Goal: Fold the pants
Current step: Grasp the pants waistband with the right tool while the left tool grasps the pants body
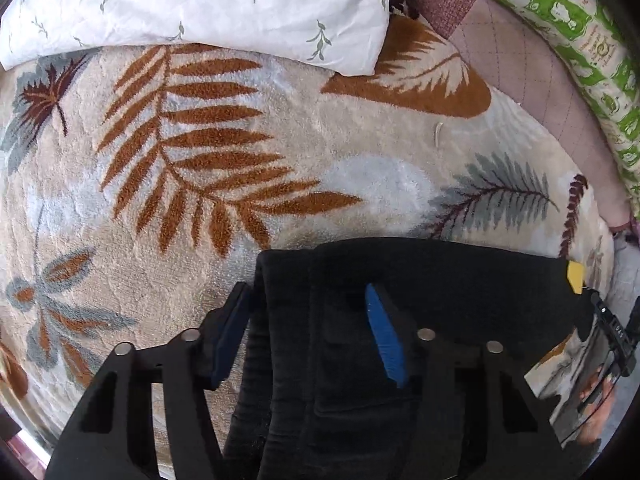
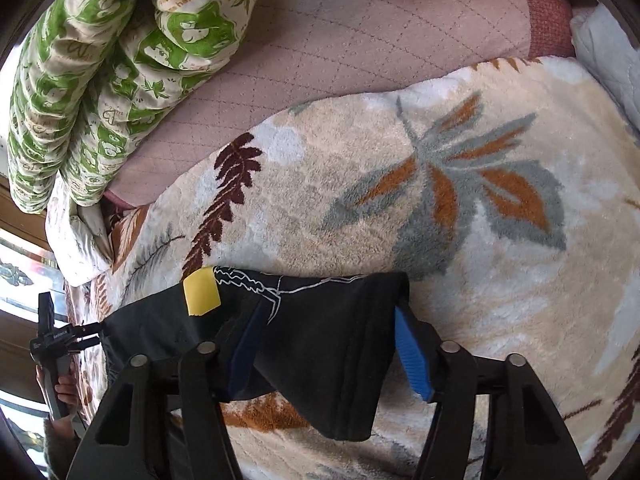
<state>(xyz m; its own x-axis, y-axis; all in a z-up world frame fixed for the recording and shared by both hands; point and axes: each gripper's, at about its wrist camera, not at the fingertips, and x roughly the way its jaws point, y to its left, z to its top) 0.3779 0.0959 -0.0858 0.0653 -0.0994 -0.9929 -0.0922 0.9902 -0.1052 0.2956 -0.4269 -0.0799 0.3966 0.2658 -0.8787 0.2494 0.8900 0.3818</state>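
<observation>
Legible writing: only "happy" on the green-and-cream quilt [image 2: 100, 80], bunched at 10 o'clock of the right wrist view. One pair of black pants [image 1: 360, 340], carrying one yellow tag [image 2: 201, 291] and white line print, lies on one leaf-patterned fleece blanket [image 1: 240, 168]. One white pillow [image 1: 192, 4] at 12 o'clock. Left gripper [image 1: 308, 332]: jaws about half open, straddling folded pant layers; grip uncertain. Right gripper [image 2: 332, 344]: half open around pant edge, pads seemingly touching cloth
</observation>
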